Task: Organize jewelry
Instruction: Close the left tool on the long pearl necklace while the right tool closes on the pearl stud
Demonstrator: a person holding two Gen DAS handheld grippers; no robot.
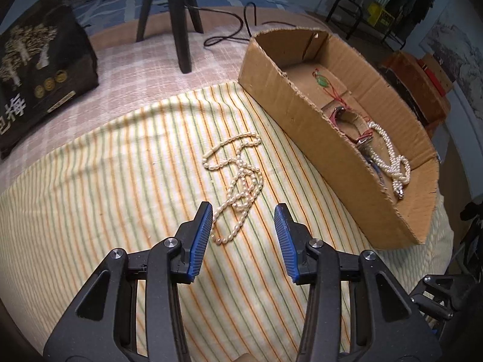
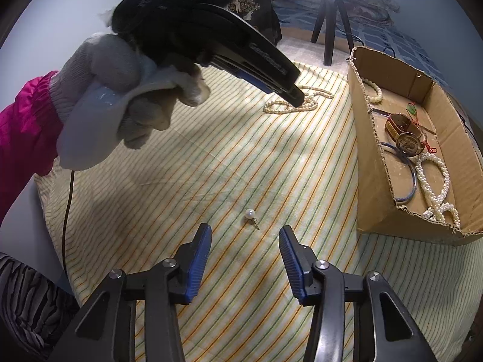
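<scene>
A long pearl necklace [image 1: 238,178] lies tangled on the striped cloth, just ahead of my open, empty left gripper [image 1: 244,215]. It also shows in the right wrist view [image 2: 297,102], partly hidden behind the left gripper's tip. A single pearl earring [image 2: 250,214] lies on the cloth just ahead of my open, empty right gripper [image 2: 245,236]. A cardboard box [image 1: 305,114] to the right holds a pearl strand [image 1: 392,163], a watch [image 2: 406,141], a blue bangle [image 2: 412,178], a bead bracelet [image 2: 375,92] and a green pendant on red cord [image 1: 321,80].
A black printed box [image 1: 39,69] stands at the far left. A black tripod [image 1: 178,15] and a cable [image 1: 238,30] are at the back. The striped cloth [image 1: 120,181] covers the table. The person's gloved left hand [image 2: 126,90] and pink sleeve fill the left of the right wrist view.
</scene>
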